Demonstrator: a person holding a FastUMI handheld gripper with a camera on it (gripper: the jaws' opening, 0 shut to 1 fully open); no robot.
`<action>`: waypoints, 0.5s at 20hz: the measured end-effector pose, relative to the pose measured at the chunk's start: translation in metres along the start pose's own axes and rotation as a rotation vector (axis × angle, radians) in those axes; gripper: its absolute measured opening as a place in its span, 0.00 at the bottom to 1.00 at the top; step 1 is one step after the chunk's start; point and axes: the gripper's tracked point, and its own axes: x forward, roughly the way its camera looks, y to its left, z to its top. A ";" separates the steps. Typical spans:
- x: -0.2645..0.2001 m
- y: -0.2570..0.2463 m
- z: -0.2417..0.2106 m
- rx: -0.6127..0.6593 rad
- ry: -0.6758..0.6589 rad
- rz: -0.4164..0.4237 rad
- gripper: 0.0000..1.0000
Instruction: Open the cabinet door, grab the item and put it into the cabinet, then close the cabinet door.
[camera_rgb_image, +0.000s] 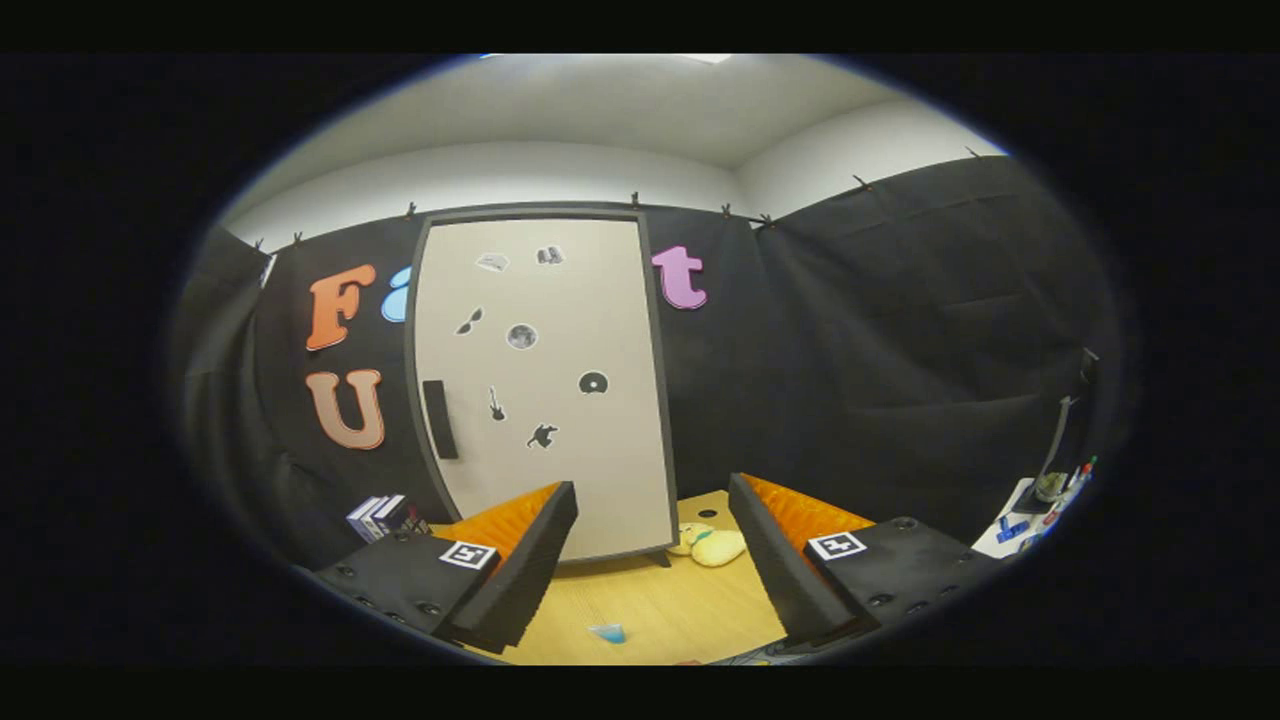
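The gripper (650, 560) hangs above a pale wooden tabletop (650, 610) with its jaws spread wide and nothing between them; each finger is a blocky wedge whose inner pad (810, 515) is ribbed, and each carries a small square black-and-white marker on its flat top. On the smooth wood between the two fingers, close in, lies a small blue translucent piece (607, 632), too small to tell what it is. Just ahead of the fingers and between them, nearer the right one, a soft yellow plush toy (712, 545) lies flat on the tabletop; it is rounded and lumpy with a greenish band across it, its long axis runs roughly crosswise to the fingers, and which end is its head cannot be told. It lies just beside the cabinet's front corner, apart from both fingers. Beyond the left finger stands the cabinet (545, 390), tall and rectangular, its shut door a matte beige panel in a dark frame, dotted with small dark stickers, with a black upright bar handle (440, 419) near its left edge. A few books (380, 515) stand at its left foot. Far off to the right, a white surface (1020, 520) holds small coloured odds and ends.
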 end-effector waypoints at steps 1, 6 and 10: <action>0.000 -0.001 -0.001 -0.001 0.001 -0.002 0.98; 0.006 0.004 -0.008 0.006 0.012 -0.002 0.98; 0.019 0.042 -0.010 -0.007 0.018 0.061 0.98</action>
